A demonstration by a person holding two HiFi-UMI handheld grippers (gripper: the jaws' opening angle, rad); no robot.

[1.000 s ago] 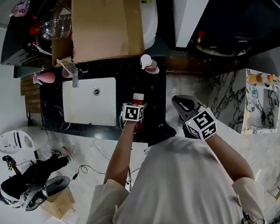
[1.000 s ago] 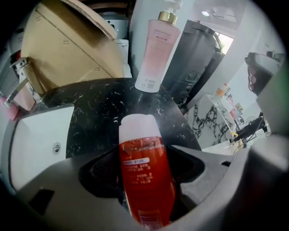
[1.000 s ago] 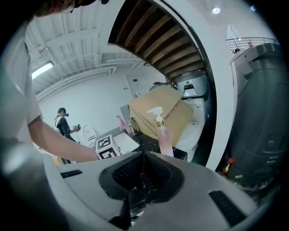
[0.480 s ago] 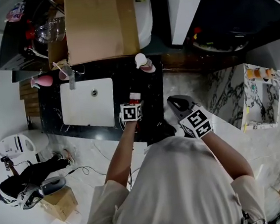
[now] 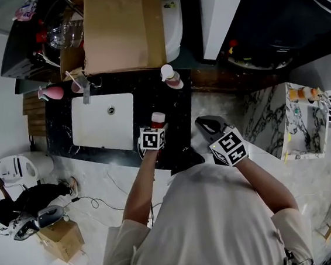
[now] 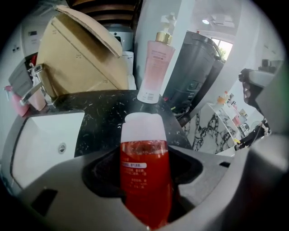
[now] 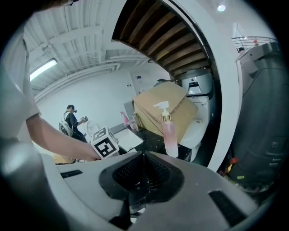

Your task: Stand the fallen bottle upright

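Left gripper (image 5: 157,128) jaws just closing, now gripping red translucent plastic bottle with white cap (image 6: 145,176), cap end toward pink pump bottle (image 6: 155,67), over black marble counter (image 6: 104,117) just right of white sink (image 6: 40,144); tilt unclear. Right gripper (image 7: 143,173) jaws together, empty.

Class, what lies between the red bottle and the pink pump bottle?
Nothing: bare black counter separates red bottle and pink pump bottle, per left gripper view.

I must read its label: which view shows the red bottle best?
The left gripper view: the red bottle fills the centre, white cap and label plain. The head view shows only its cap and some red; the right gripper view does not show it.
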